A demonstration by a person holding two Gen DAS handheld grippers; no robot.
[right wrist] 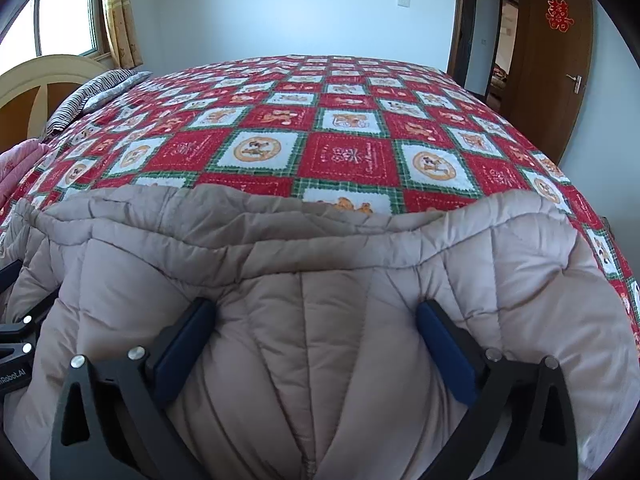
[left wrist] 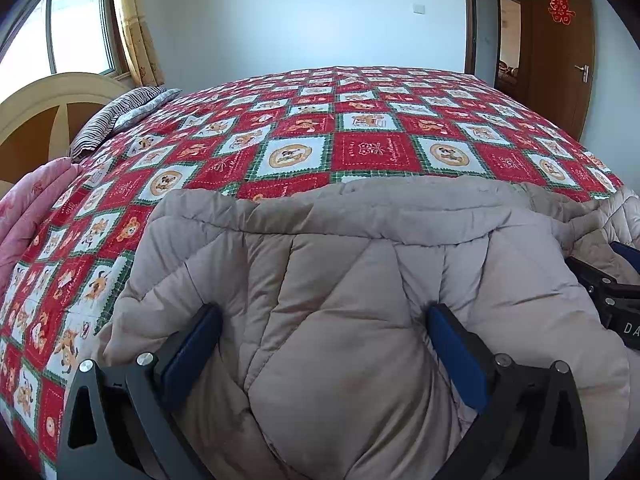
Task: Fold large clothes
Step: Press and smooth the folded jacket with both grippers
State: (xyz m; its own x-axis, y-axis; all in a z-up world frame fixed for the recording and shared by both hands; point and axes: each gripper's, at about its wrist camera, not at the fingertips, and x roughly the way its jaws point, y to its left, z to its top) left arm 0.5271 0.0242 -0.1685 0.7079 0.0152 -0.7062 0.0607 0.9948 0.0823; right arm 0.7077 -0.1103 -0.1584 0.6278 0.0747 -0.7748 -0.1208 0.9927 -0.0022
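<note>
Red patchwork bedspread [left wrist: 360, 128]; beige quilted coat [left wrist: 340, 300] lying crosswise; both hand-held grippers [left wrist: 324, 320] [right wrist: 316, 316] spread wide.

Daylit window [left wrist: 76, 24], brown door [left wrist: 560, 48]

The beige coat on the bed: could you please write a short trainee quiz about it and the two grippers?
1. True or false: the coat lies on a red checked bedspread.
2. Multiple choice: the left gripper is A) shut on the coat, B) open with padded fabric bulging between its fingers, C) out of view.
3. Short answer: what does the right gripper hold?

Key
1. True.
2. B.
3. Nothing; it is wide open, though coat fabric sits between its fingers.
</note>
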